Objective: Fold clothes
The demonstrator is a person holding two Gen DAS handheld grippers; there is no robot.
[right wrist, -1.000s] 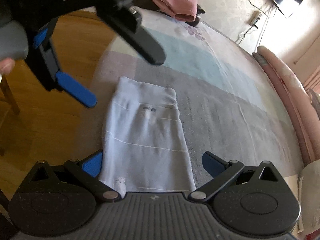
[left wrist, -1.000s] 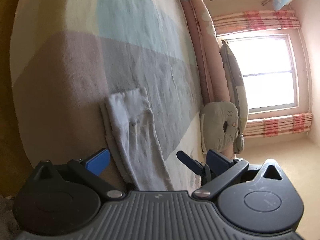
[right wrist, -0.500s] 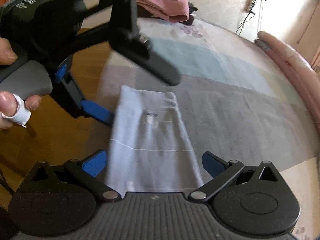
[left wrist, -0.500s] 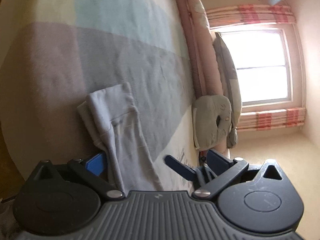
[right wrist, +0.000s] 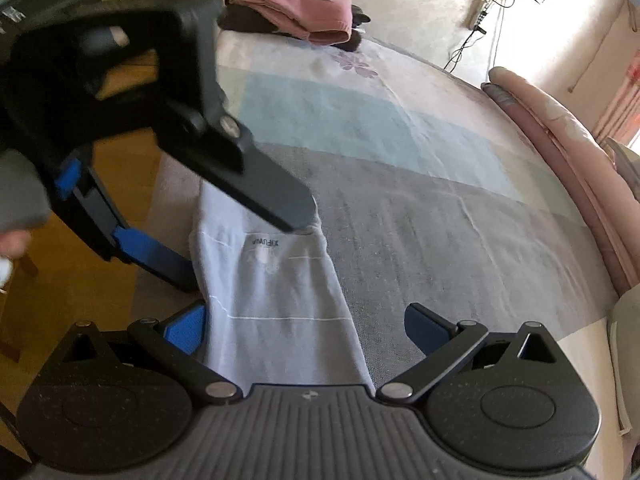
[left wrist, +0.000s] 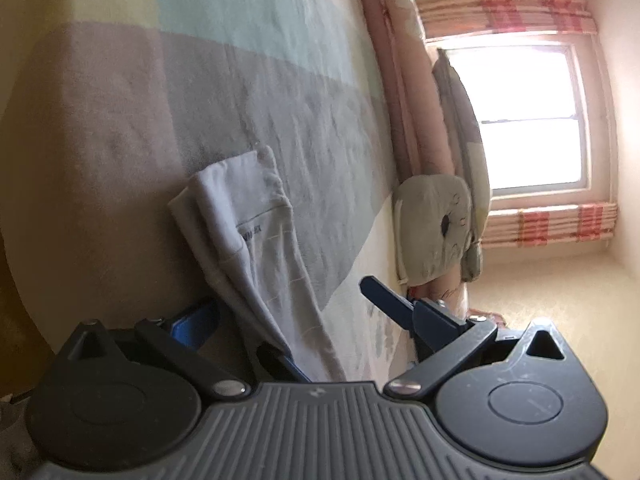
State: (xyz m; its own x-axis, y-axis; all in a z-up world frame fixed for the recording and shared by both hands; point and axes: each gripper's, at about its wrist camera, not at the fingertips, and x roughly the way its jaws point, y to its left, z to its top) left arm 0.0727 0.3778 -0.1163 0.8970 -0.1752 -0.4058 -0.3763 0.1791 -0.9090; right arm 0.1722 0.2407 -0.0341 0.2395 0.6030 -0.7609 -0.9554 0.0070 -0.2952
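Nearby: pink clothes pile [right wrist: 304, 12] beyond garment [right wrist: 272, 292]; pillow [left wrist: 434, 228] alongside.

Both wrist cams sit low and close over the rug [left wrist: 280, 112], left faces the window [left wrist: 532, 120], both catch the folded garment [right wrist: 276, 300]

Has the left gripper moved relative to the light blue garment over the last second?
Yes. In the right wrist view the left gripper has come down and toward the light blue garment, its open jaws now straddling the garment's far end on the rug.

Bright window [left wrist: 532, 120], striped rug [right wrist: 400, 168] over wooden floor [right wrist: 100, 280].
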